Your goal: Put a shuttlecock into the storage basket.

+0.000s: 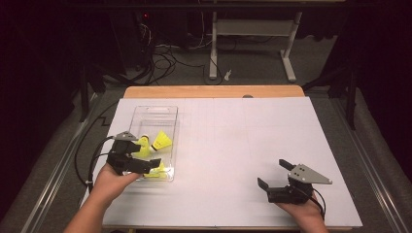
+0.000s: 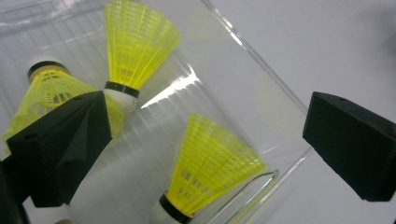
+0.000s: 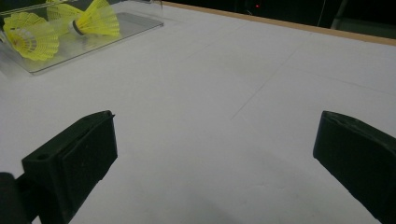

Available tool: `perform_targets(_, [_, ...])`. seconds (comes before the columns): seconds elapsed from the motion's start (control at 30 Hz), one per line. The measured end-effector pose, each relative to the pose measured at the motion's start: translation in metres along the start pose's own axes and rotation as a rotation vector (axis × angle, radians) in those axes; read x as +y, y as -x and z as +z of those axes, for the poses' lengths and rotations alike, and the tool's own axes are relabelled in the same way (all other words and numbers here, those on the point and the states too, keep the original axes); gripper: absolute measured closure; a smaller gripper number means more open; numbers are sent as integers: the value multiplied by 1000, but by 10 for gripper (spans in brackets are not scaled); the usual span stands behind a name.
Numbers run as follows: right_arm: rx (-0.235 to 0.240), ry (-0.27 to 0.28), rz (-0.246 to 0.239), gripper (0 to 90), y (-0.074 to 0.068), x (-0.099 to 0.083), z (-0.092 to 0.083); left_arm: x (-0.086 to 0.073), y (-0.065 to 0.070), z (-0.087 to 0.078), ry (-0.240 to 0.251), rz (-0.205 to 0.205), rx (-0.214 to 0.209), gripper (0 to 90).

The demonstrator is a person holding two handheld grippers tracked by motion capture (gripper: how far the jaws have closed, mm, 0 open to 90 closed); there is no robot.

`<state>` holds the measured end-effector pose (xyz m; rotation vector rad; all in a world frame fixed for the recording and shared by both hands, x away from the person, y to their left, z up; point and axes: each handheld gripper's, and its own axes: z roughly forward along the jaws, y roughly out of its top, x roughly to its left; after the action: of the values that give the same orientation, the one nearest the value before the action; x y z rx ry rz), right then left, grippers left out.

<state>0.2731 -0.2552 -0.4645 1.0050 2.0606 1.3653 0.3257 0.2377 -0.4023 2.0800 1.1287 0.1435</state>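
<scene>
The person's left hand comes in from the near left edge of the table, forearm angled up and to the right, and holds the left gripper over the near end of a clear plastic tray. Its jaws stand wide apart with nothing between them, one over the tray's floor and the other out past the tray's right wall.

Three yellow shuttlecocks lie in the near half of the tray. In the left gripper view the nearest shuttlecock sits between the jaws and below them, apart from both, close to the tray's wall; its white cork points toward the camera and its skirt flares away, so its long axis runs roughly along the gripper's own line. A second shuttlecock lies farther off with its cork toward the gripper and skirt away. The third shuttlecock is partly hidden behind the left-hand jaw, its cork pointing away.

The right hand rests at the near right of the table, well apart from the tray. The right gripper points left and away over bare white tabletop, jaws spread wide and empty.
</scene>
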Motion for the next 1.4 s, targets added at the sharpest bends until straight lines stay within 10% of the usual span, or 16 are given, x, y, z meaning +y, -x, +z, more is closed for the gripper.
perform_targets(0.33, [-7,-1,2,4,2,0,-1,-20,16,4,227,-33,15,7])
perform_targets(0.4, [-9,0,3,4,2,0,-1,-25,10,-4,172,60,31,8])
perform_targets(1.4, [-11,28,6,4,-8,2,1,-60,27,-9,404,134,-38,3])
